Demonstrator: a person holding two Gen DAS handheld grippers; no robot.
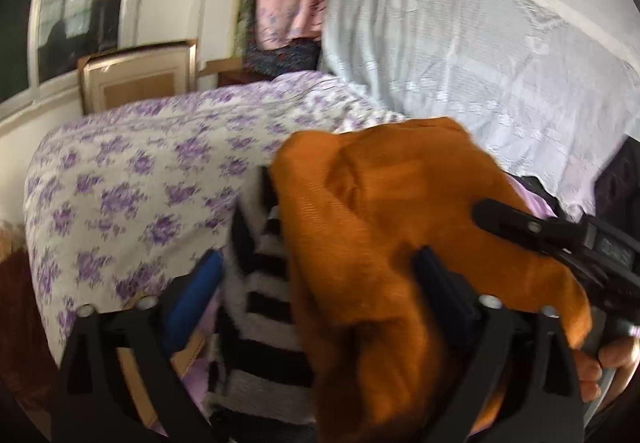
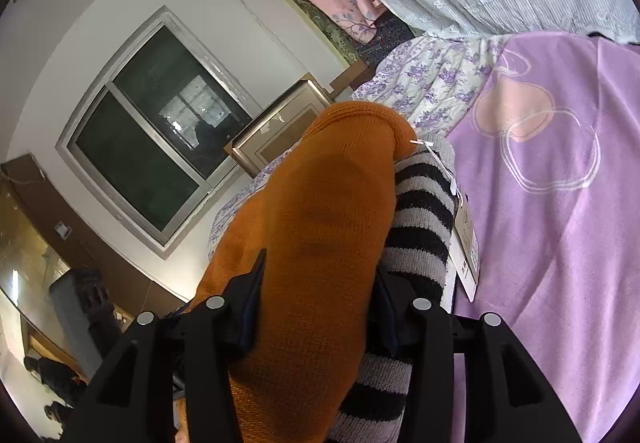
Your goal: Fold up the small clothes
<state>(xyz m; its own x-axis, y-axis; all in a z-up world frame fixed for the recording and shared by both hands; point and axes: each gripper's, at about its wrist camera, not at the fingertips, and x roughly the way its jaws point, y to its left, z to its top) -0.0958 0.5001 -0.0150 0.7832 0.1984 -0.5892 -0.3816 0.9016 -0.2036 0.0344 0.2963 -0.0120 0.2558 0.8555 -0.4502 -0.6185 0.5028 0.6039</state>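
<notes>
Two garments fill both views: an orange knit (image 2: 316,227) lying over a black-and-grey striped knit (image 2: 420,223). In the right wrist view we see the right gripper (image 2: 320,275) with its fingers at about 7 and 5 o'clock, pinching the orange knit; the striped knit bunches against the right-hand finger, and a paper tag (image 2: 468,239) hangs at 3 o'clock of it. In the left wrist view the left gripper (image 1: 320,283) stands spread wide, both knits lying loose between its fingers. At 3 o'clock there, the right gripper's black finger rests on the orange cloth. A purple sheet (image 2: 560,183) and a floral quilt (image 1: 140,171) lie beyond.
</notes>
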